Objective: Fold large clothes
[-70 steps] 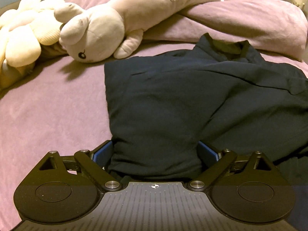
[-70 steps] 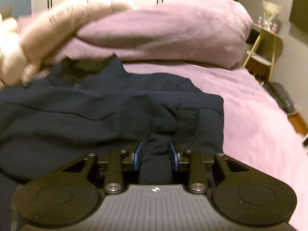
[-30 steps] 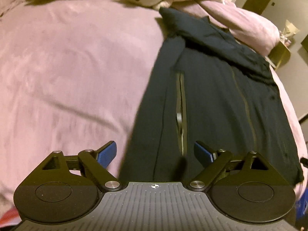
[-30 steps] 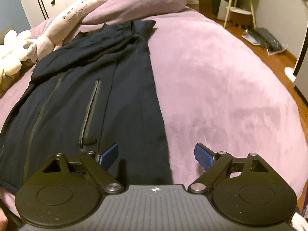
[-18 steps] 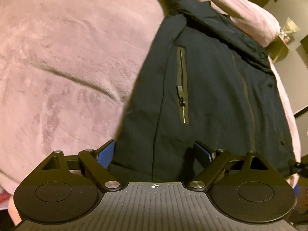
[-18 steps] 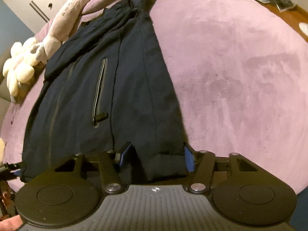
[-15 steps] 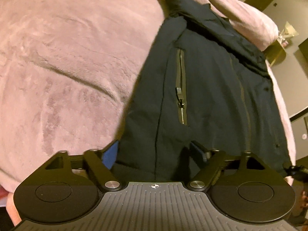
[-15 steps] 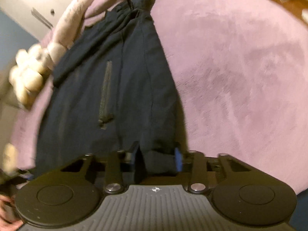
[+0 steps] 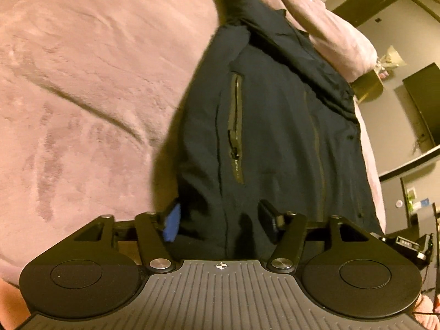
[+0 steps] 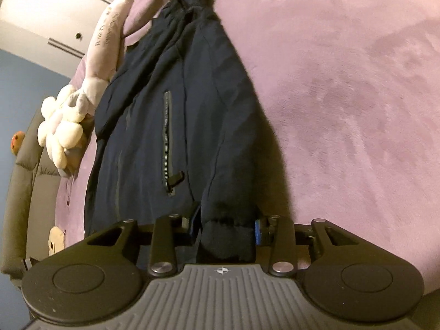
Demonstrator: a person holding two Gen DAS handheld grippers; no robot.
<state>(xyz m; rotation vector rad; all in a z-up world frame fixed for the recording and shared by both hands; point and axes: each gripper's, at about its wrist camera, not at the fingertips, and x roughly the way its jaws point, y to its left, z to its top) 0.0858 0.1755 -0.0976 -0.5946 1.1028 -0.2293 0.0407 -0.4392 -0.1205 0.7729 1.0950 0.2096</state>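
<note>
A dark navy jacket (image 9: 275, 115) lies lengthwise on the pink-purple bed (image 9: 82, 82), collar at the far end, zip pockets facing up. It also shows in the right wrist view (image 10: 170, 104). My left gripper (image 9: 220, 221) has closed on the jacket's near left hem corner, the fabric bunched between its blue pads. My right gripper (image 10: 226, 224) is shut on the near right hem corner, the cloth rolled thick between its fingers. Both corners are lifted a little off the bed.
A long white plush toy (image 10: 110, 33) and a cream flower plush (image 10: 62, 132) lie by the jacket's far end. A purple pillow (image 9: 330, 33) is behind the collar. A yellow side table (image 9: 368, 85) and dark furniture stand beyond the bed's right edge.
Both grippers came back from the collar end to the hem and closed on the hem corners. The jacket hem has since risen slightly.
</note>
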